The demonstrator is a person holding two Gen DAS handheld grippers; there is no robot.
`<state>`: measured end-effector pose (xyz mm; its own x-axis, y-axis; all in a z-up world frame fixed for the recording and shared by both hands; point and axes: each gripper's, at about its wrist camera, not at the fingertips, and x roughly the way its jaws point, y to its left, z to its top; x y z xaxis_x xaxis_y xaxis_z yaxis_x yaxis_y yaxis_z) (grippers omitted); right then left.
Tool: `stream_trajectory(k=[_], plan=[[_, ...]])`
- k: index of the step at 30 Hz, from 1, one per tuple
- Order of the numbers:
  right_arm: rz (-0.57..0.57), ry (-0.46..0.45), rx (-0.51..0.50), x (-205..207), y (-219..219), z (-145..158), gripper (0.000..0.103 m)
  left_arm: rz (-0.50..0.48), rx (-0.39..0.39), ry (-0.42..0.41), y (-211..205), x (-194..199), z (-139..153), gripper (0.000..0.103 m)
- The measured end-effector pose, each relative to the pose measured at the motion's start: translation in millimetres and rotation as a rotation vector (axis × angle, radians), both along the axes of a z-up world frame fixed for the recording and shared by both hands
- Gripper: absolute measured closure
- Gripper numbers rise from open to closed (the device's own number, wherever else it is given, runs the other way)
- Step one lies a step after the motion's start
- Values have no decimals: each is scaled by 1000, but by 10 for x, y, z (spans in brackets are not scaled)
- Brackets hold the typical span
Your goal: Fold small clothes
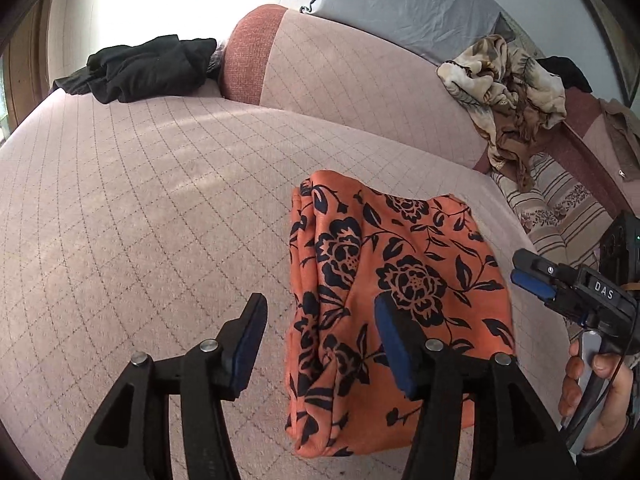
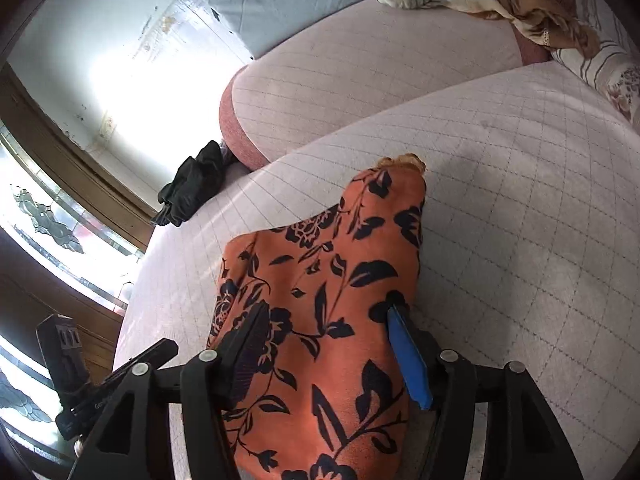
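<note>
Open left claw (image 1: 316,340), folded orange cloth (image 1: 396,280), black garment (image 1: 148,66) beyond

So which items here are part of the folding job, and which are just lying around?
Part of the job:
- orange floral garment, folded on the sofa seat
- left gripper, open
- right gripper, open

Lying about:
- black clothes
- beige patterned cloth
- grey sheet
- striped cushion

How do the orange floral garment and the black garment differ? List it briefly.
The orange floral garment is bright with dark flowers; the black garment is plain. The orange one lies folded into a neat block on the near part of the quilted seat; the black one sits crumpled at the far end beside the cushion. Both rest on that seat, ungripped.
</note>
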<state>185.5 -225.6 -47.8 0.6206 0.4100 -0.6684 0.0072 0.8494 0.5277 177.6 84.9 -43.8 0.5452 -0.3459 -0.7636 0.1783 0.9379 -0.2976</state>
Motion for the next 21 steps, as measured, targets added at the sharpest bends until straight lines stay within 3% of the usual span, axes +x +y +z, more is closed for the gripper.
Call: stream_trajectory(k=[3,5,9,11,13,14,15,18,19,21], plan=[[-103,-23,-137,-54,20,26,38,-51,86,37,-225,27,-298,43],[-135,-28,-154,-100,-35,37,38,-68,116,90,-282,45,-528,43],[71,-48,-13,-23,307,82,38,-49,77,80,-219,42,-559,42],[134,-10,99,86,421,-82,36,-54,84,83,-220,40,-550,40],[75,112,103,219,381,-502,33,-59,81,91,-218,47,-525,38],[33,139,160,205,318,-649,33,-54,90,94,-209,39,-491,38],[3,105,190,138,292,-587,33,-54,102,82,-200,7,-446,37],[26,37,124,18,438,-219,27,-49,167,38,-211,-106,-342,36],[45,6,102,11,487,-150,19,-45,184,33,-220,-146,-312,36],[38,8,18,68,530,-208,9,-36,205,28,-228,-240,-237,36]])
